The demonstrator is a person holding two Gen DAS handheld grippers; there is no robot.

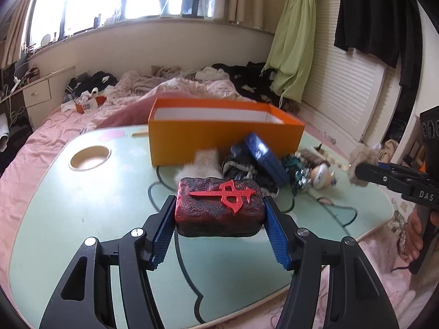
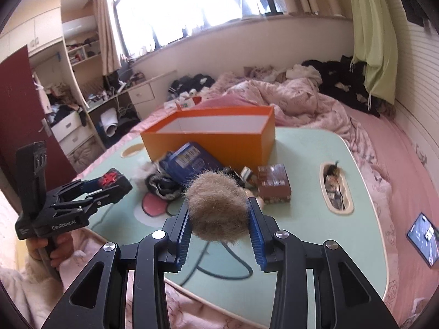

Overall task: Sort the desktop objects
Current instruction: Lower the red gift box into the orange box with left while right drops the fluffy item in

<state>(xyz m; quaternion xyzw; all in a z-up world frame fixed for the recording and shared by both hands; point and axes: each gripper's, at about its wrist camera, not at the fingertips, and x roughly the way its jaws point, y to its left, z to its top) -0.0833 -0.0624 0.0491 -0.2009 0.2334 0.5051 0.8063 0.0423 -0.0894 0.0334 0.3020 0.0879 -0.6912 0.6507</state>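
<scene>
Left gripper point(image 1: 219, 213): fingers clamped on both ends of red-and-black block point(image 1: 219, 205) with raised red emblem; block held clear above desk point(image 1: 82, 205). Right gripper point(image 2: 219, 219): fingers squeezing tan fur ball point(image 2: 218, 205), also lifted off desk. Orange box point(image 1: 219, 139) open-topped at far side of mint-green desk, white inside. Just in front of box: blue carton point(image 2: 189, 164) leaning on dark bundle, brown box point(image 2: 274, 182) to its right. Phone point(image 2: 422, 237) on pink bedding.
</scene>
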